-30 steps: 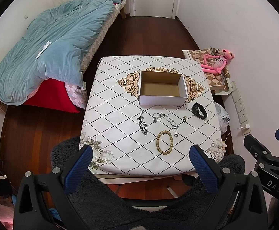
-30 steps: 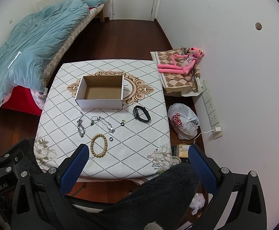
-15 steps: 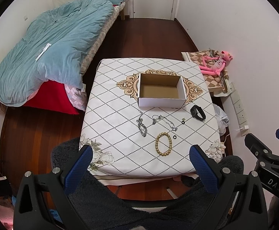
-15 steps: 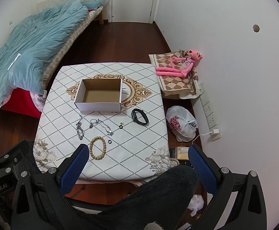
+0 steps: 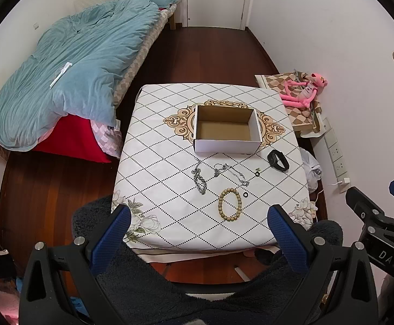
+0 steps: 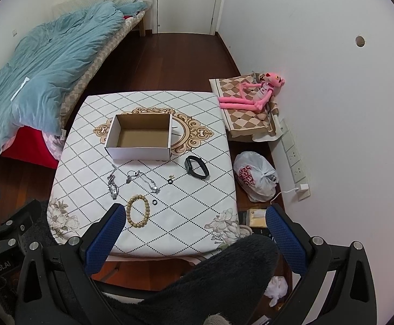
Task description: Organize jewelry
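In the left wrist view, the left hand-held gripper is held wide open above the near table edge, with a bead bracelet, chains and watch laid before the empty cardboard box. In the right wrist view, the right hand-held gripper is likewise spread open and empty, the bead bracelet seen beside its left finger.

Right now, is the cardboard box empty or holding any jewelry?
Empty: the cardboard box shows only its bare brown floor, and the bead bracelet lies outside on the table.

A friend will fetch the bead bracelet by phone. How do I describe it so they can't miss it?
On the table, look in front of the cardboard box, nearest the front edge. The bead bracelet is a ring of tan wooden beads, not silver chain or black band.
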`<control>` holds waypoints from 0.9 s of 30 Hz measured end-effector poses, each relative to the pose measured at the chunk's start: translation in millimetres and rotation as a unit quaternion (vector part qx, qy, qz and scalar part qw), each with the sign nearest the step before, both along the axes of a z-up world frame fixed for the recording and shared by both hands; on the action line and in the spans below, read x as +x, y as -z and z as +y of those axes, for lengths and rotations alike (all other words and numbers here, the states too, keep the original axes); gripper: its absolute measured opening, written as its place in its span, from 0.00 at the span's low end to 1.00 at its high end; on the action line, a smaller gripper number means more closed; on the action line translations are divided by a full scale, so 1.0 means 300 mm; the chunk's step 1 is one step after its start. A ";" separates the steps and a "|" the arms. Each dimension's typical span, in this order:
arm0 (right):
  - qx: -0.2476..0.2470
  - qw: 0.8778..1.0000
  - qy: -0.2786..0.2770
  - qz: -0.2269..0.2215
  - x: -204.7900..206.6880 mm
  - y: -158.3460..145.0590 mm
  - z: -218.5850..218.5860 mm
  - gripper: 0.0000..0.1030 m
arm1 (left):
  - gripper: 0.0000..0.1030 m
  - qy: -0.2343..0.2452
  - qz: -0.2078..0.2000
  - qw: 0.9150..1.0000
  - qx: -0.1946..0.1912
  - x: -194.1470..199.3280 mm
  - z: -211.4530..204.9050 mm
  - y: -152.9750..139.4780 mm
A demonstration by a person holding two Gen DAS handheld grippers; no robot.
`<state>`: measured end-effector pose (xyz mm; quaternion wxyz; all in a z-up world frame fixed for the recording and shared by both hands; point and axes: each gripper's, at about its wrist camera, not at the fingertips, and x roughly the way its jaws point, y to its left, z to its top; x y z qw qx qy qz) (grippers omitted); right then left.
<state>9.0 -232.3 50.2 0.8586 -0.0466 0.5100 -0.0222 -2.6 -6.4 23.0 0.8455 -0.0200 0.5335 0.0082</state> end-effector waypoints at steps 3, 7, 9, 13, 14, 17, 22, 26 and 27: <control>-0.001 1.000 0.000 -0.002 -0.005 -0.001 0.002 1.00 | 1.00 0.000 -0.001 1.000 0.000 0.002 -0.006 -0.007; 0.000 1.000 0.000 -0.003 -0.006 -0.003 0.002 1.00 | 1.00 0.000 -0.001 1.000 -0.001 0.004 -0.009 -0.009; 0.000 1.000 0.001 -0.005 -0.004 -0.009 0.000 1.00 | 1.00 0.000 -0.001 1.000 -0.001 0.003 -0.007 -0.009; 0.001 1.000 0.005 -0.008 0.001 -0.011 -0.008 1.00 | 1.00 0.002 -0.002 1.000 -0.001 -0.001 -0.003 -0.004; 0.001 1.000 0.006 -0.008 0.005 -0.006 -0.012 1.00 | 1.00 0.005 -0.002 1.000 0.001 0.004 -0.008 -0.003; 0.001 1.000 0.015 -0.003 0.017 0.038 -0.021 1.00 | 1.00 0.001 -0.008 1.000 0.015 0.029 -0.019 0.016; 0.005 0.999 0.034 0.032 0.079 0.194 -0.054 1.00 | 1.00 0.003 -0.005 0.999 0.040 0.099 -0.028 0.119; 0.008 0.996 0.047 0.071 0.126 0.368 -0.081 1.00 | 1.00 0.015 0.026 0.998 0.059 0.160 -0.035 0.272; 0.010 0.996 0.049 0.079 0.139 0.412 -0.088 0.98 | 1.00 0.020 0.036 0.997 0.060 0.173 -0.040 0.310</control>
